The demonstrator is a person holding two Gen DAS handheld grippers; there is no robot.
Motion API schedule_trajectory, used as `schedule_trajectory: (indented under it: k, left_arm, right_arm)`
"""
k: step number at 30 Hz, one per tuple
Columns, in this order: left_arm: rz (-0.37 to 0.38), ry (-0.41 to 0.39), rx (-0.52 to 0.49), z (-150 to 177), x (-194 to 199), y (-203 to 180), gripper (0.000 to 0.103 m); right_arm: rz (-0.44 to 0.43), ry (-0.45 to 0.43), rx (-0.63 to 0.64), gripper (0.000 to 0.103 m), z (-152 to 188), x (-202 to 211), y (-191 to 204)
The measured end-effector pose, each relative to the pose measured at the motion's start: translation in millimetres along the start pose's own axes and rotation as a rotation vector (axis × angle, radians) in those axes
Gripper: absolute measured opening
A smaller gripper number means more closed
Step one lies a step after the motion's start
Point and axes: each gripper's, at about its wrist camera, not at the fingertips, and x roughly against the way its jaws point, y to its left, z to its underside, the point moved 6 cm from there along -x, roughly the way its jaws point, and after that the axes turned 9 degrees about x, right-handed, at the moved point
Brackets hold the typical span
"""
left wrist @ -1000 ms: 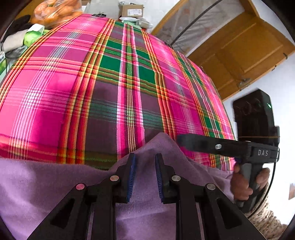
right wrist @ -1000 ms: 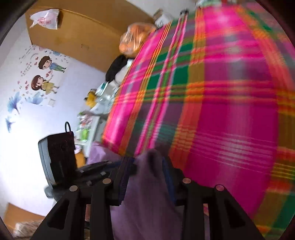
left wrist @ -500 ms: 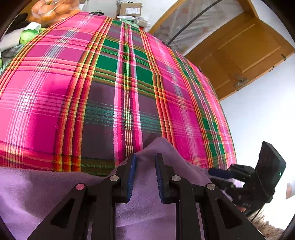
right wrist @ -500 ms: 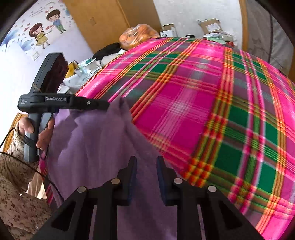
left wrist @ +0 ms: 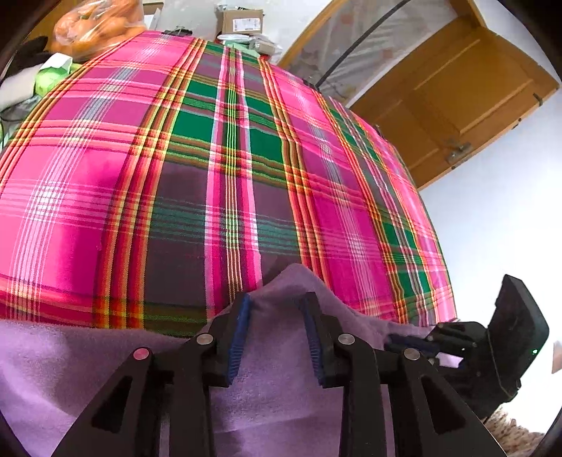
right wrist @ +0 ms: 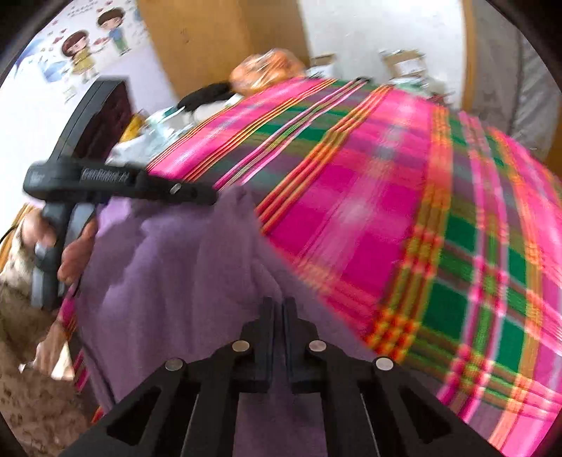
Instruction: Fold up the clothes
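Observation:
A purple fleece cloth [left wrist: 274, 386] lies over the near edge of a bed covered by a pink and green plaid sheet [left wrist: 246, 158]. My left gripper [left wrist: 275, 302] holds a raised peak of the cloth, with fabric filling the gap between its blue pads. From the right wrist view, the left gripper [right wrist: 210, 197] lifts that corner of the purple cloth [right wrist: 175, 274] above the sheet [right wrist: 386, 211]. My right gripper [right wrist: 277, 302] has its fingers almost together, pinching a ridge of the cloth. In the left wrist view the right gripper [left wrist: 407, 342] sits low at the bed's right corner.
An orange bag [left wrist: 95, 28] and a cardboard box [left wrist: 240, 21] stand past the bed's far end. A wooden door [left wrist: 456, 98] is at the right. A person's hand [right wrist: 73, 256] holds the left gripper's handle. Clutter and a wardrobe [right wrist: 210, 42] are on the left.
The right gripper's fingers have closed from apart onto a ridge of the purple cloth, and it dropped low toward the bed corner. The left gripper keeps its hold on the cloth peak.

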Motion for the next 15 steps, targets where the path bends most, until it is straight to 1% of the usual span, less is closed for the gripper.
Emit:
schedule_trajectory:
  k: [1, 2, 3, 5, 7, 9, 10, 11, 12, 13, 15]
  left_arm:
    - [-0.013, -0.019, -0.001, -1, 1, 1, 0.009]
    - [-0.022, -0.027, -0.006, -3, 1, 2, 0.003]
    - [-0.025, -0.036, -0.004, -4, 1, 2, 0.003]
    - [-0.018, -0.04, 0.009, -7, 0, 4, 0.003]
    - [-0.012, -0.044, 0.022, -10, -1, 5, 0.003]
    - [-0.006, -0.048, 0.036, -12, -2, 6, 0.003]
    - [-0.003, -0.05, 0.042, -14, -3, 7, 0.003]
    - [0.001, -0.053, 0.049, -15, -3, 8, 0.003]
    - [0.004, -0.053, 0.057, -16, -4, 9, 0.003]
    - [0.006, -0.044, 0.071, -17, -3, 11, 0.003]
    - [0.012, -0.028, 0.102, -17, -2, 16, 0.004]
  right_arm:
    - [0.006, -0.015, -0.03, 0.005, -1, 2, -6]
    - [0.012, -0.03, -0.061, 0.005, -1, 3, -13]
    - [0.017, -0.045, -0.092, 0.005, -2, 5, -19]
    - [0.03, -0.038, -0.103, 0.005, -3, -3, -21]
    - [0.023, -0.014, -0.112, 0.005, -1, -11, -23]
    - [0.017, -0.012, -0.122, 0.005, -1, -10, -25]
    - [0.012, 0.004, -0.114, 0.006, 0, -10, -25]
    - [0.006, 0.021, -0.106, 0.007, 0, -10, -25]
    - [0.013, 0.025, -0.11, 0.012, -2, -9, -27]
    - [0.02, 0.028, -0.115, 0.015, -3, -8, -29]
    - [0.006, 0.01, -0.135, 0.016, -7, -5, -29]
